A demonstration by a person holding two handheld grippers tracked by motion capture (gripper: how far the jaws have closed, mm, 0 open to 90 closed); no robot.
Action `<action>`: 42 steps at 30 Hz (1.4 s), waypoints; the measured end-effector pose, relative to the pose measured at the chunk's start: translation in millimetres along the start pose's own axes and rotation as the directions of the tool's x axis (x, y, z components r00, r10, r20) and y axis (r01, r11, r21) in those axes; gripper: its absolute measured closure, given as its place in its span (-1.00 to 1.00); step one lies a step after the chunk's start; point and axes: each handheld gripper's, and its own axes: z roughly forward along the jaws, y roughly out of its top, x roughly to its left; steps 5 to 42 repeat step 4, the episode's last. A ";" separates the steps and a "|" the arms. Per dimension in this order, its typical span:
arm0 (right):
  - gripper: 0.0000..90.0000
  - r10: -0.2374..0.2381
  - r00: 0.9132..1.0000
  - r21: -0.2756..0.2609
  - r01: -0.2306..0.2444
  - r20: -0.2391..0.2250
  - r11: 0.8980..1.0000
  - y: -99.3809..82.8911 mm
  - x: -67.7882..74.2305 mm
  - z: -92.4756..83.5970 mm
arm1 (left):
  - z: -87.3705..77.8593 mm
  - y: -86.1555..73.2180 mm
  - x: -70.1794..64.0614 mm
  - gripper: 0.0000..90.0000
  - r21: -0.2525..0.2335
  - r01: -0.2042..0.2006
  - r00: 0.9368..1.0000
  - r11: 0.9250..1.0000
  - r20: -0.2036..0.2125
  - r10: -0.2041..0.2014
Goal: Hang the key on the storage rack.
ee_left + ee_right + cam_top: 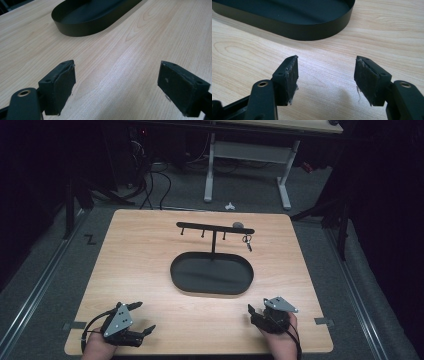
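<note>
A black oval tray (212,274) lies in the middle of the wooden table (140,255), with a black T-shaped hook rack (215,229) rising from its far side. A small key ring (247,241) hangs from the rack's right end. My left gripper (145,317) rests open near the table's front left corner, nothing between its jaws. My right gripper (256,312) sits open near the front right, also empty. The left gripper view has the tray (82,25) ahead of my open left gripper (116,85). The right gripper view has the tray's wall (294,28) close beyond my open right gripper (326,78).
A small dark round object (238,225) lies on the table behind the rack's right end. A desk frame with white legs (285,180) and cables (150,185) stands on the floor beyond the table. Bare wood lies between the tray and both grippers.
</note>
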 end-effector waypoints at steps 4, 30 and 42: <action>-0.16 0.003 1.000 -0.011 -0.003 -0.005 1.000 0.0 -1.9 -0.2 | 0.3 0.1 -1.4 -0.66 0.006 -0.008 1.000 1.000 0.004 0.008; -0.16 0.003 1.000 -0.011 -0.003 -0.005 1.000 0.0 -1.9 -0.2 | 0.3 0.1 -1.4 -0.66 0.006 -0.008 1.000 1.000 0.004 0.008; -0.16 0.003 1.000 -0.011 -0.003 -0.005 1.000 0.0 -1.9 -0.2 | 0.3 0.1 -1.4 -0.66 0.006 -0.008 1.000 1.000 0.004 0.008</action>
